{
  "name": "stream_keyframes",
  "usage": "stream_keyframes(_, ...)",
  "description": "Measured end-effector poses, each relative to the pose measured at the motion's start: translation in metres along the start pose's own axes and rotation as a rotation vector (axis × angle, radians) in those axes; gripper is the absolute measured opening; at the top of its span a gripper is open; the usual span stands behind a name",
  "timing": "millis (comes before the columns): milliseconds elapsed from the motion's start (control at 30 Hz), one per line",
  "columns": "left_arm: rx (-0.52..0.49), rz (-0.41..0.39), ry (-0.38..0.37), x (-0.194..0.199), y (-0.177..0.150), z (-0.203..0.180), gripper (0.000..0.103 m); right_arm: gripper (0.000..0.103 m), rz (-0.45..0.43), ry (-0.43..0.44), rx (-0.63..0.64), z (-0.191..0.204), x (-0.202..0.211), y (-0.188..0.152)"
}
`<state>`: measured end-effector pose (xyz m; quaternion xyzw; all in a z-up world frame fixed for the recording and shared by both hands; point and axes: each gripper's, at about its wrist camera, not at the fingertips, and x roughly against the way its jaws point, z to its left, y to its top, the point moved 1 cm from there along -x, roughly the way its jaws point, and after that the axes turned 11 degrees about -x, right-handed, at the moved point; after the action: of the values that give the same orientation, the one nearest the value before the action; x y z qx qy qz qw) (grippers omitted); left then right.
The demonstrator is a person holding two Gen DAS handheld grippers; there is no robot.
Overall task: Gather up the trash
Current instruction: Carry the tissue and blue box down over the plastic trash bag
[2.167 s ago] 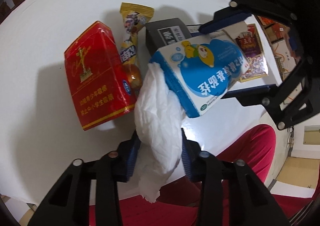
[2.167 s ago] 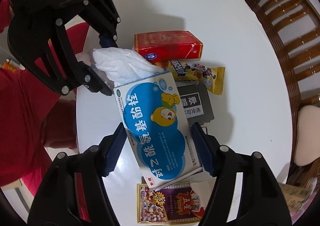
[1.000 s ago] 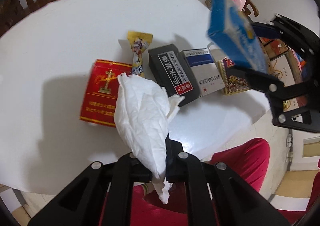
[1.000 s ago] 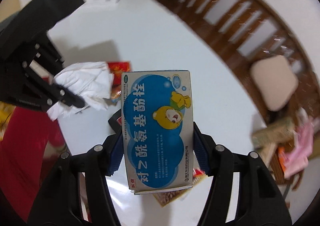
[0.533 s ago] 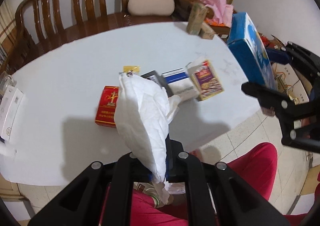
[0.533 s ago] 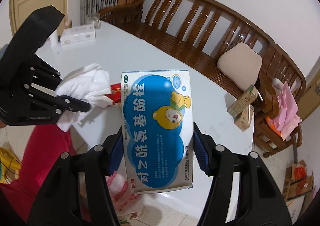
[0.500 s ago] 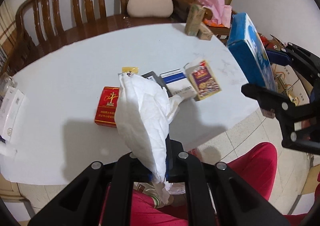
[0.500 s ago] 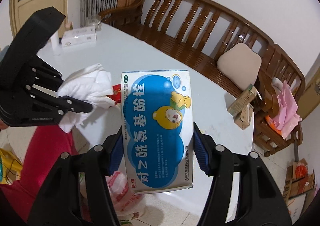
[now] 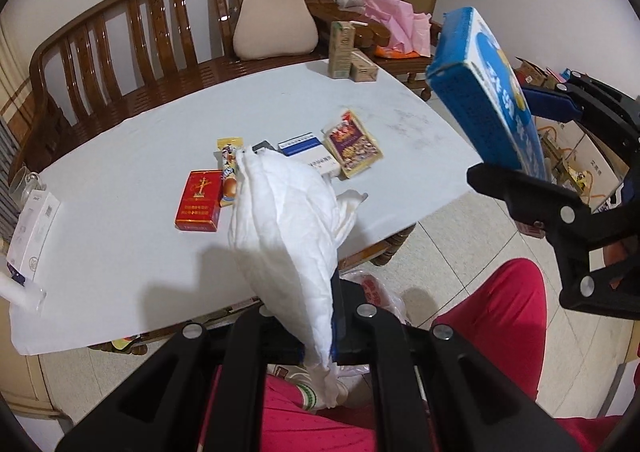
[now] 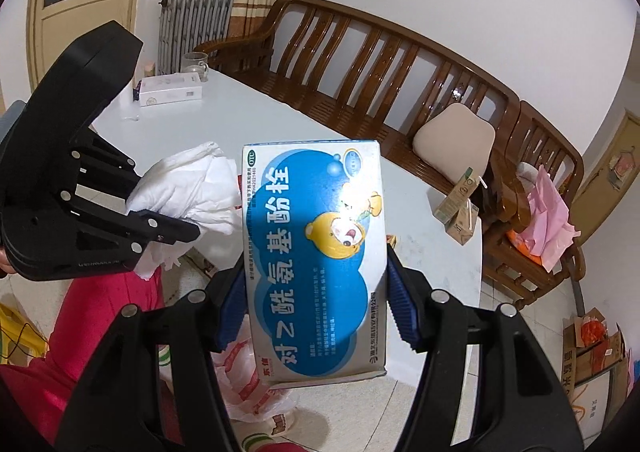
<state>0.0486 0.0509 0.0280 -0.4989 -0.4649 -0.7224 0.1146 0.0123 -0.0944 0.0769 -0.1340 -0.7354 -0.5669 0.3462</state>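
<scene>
My left gripper [image 9: 316, 332] is shut on a crumpled white tissue [image 9: 288, 236], held up off the white table [image 9: 120, 252], over its near edge. My right gripper [image 10: 314, 316] is shut on a blue and white medicine box [image 10: 316, 252], held high beside the table; the box also shows at the right of the left wrist view [image 9: 488, 91]. On the table lie a red cigarette pack [image 9: 199, 200], a yellow snack wrapper [image 9: 229, 167], a white and blue box [image 9: 308, 153] and a purple snack packet [image 9: 352, 143]. A white plastic bag with red print [image 10: 248, 388] lies on the floor below.
A wooden bench [image 9: 160, 31] with a beige cushion [image 9: 276, 25] stands behind the table. Drink cartons [image 9: 344, 49] stand at the table's far corner. A white box [image 9: 34, 228] and a glass [image 9: 22, 179] are at its left end. My red trousers [image 9: 492, 332] are below.
Both grippers have risen and pulled back from the table, carrying the tissue and the blue box. The table items look smaller and farther away.
</scene>
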Motion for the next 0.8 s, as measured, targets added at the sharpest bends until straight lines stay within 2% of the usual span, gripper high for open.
stream_keyframes(500,-0.073,-0.023,-0.017,0.006,-0.035,-0.057,0.008,0.060,0.010,-0.008,-0.059,0.008,0.024,-0.059)
stream_keyframes(800,-0.091,-0.002,-0.039,-0.006,-0.047,-0.069,0.008,0.060,0.041,-0.032,-0.095,0.008,0.017,-0.085)
